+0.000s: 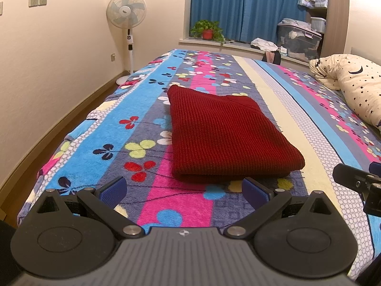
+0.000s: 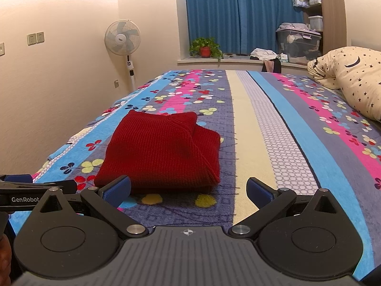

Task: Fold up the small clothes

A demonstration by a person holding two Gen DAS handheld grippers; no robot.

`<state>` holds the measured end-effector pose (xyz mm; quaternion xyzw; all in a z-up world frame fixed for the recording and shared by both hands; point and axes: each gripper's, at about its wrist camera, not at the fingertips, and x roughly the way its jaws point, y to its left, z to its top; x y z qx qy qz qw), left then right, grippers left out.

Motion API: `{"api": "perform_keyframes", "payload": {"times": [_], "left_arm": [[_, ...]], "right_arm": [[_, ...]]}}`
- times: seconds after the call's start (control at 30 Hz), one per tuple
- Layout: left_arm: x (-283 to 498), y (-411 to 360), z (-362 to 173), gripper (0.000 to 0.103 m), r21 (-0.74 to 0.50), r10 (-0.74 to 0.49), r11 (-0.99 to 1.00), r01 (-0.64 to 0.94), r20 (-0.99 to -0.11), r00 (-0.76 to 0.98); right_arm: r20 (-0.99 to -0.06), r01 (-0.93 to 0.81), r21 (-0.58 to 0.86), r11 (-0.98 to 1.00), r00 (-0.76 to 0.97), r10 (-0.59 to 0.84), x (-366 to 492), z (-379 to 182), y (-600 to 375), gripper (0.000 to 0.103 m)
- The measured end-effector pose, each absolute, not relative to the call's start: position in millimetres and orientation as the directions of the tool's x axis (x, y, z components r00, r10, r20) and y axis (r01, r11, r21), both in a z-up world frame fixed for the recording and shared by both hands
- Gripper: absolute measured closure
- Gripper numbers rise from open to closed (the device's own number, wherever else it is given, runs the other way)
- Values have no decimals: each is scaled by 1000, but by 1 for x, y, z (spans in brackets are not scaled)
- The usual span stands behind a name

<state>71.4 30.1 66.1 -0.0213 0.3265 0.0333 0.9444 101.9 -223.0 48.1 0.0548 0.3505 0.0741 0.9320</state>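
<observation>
A dark red knitted garment (image 1: 221, 138) lies folded into a thick rectangle on the flowered bedspread (image 1: 133, 128). In the right wrist view the same red garment (image 2: 162, 152) sits left of centre, with a folded flap on its upper right. My left gripper (image 1: 184, 189) stands open just short of the garment's near edge, nothing between its blue pads. My right gripper (image 2: 189, 189) is open too, at the garment's near right corner, its left pad (image 2: 119, 188) close to the knit. Each gripper shows at the edge of the other's view.
A star-printed pillow (image 1: 357, 88) lies at the bed's right side. A standing fan (image 1: 127, 23) is by the left wall. Blue curtains, a potted plant (image 1: 207, 29) and storage boxes (image 1: 300, 40) line the window ledge beyond the bed. The bed's left edge drops to wooden floor.
</observation>
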Motion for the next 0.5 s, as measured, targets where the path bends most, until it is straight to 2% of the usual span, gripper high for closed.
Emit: {"api": "perform_keyframes", "payload": {"times": [0.5], "left_arm": [[74, 29, 66, 0, -17, 46, 997, -72, -616, 786]], "right_arm": [[-643, -104, 153, 983, 744, 179, 103, 49, -223, 1]]}}
